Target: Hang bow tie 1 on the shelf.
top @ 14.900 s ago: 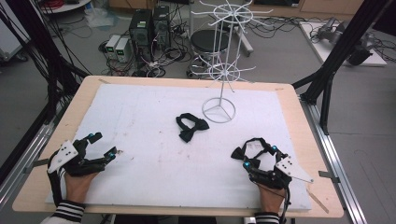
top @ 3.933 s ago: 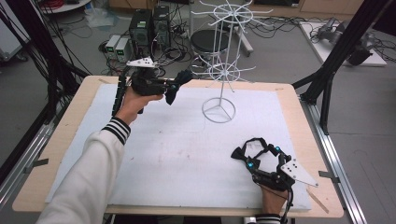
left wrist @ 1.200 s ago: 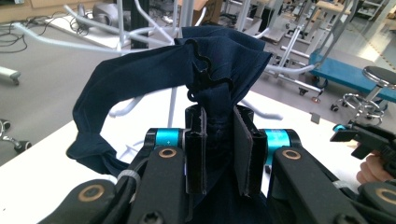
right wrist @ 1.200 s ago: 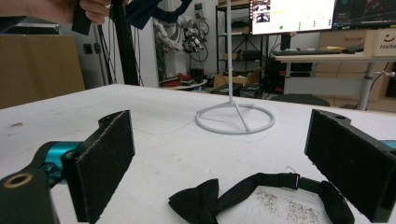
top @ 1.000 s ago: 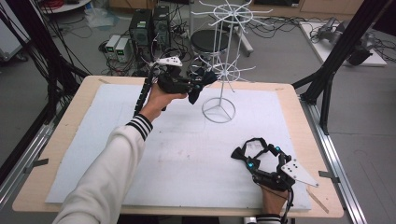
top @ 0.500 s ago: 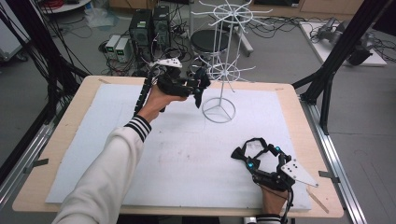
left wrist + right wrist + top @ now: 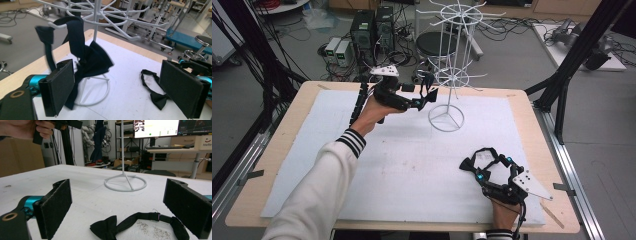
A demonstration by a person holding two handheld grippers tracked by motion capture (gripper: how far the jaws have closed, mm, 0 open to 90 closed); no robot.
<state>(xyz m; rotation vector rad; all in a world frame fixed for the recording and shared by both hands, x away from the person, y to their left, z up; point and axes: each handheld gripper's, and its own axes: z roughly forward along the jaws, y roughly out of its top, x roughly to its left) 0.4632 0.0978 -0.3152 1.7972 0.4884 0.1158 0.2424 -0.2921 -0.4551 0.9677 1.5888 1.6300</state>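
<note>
Near, at five o'clock on the table, the right gripper (image 7: 473, 166) rests with jaws wide apart around a second bow tie (image 7: 135, 223). Farther, at twelve o'clock, the left gripper (image 7: 428, 94) stands open beside the navy bow tie (image 7: 82, 52), whose strap loops a hook of the white wire rack (image 7: 451, 75). Best to back straight off without snagging the fabric.

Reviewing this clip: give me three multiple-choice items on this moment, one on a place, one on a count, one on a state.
1. Where does the dark bow tie by the left gripper hang?
A. on a rack hook
B. on the table edge
C. on a chair

2. How many bow ties show?
A. one
B. two
C. four

3. The left gripper's jaws are:
A. open
B. shut on the rack
C. shut on a cable

A: its strap loops over a hook of the white rack.
B: a second bow tie lies before the right gripper.
A: jaws stand wide apart.
</note>
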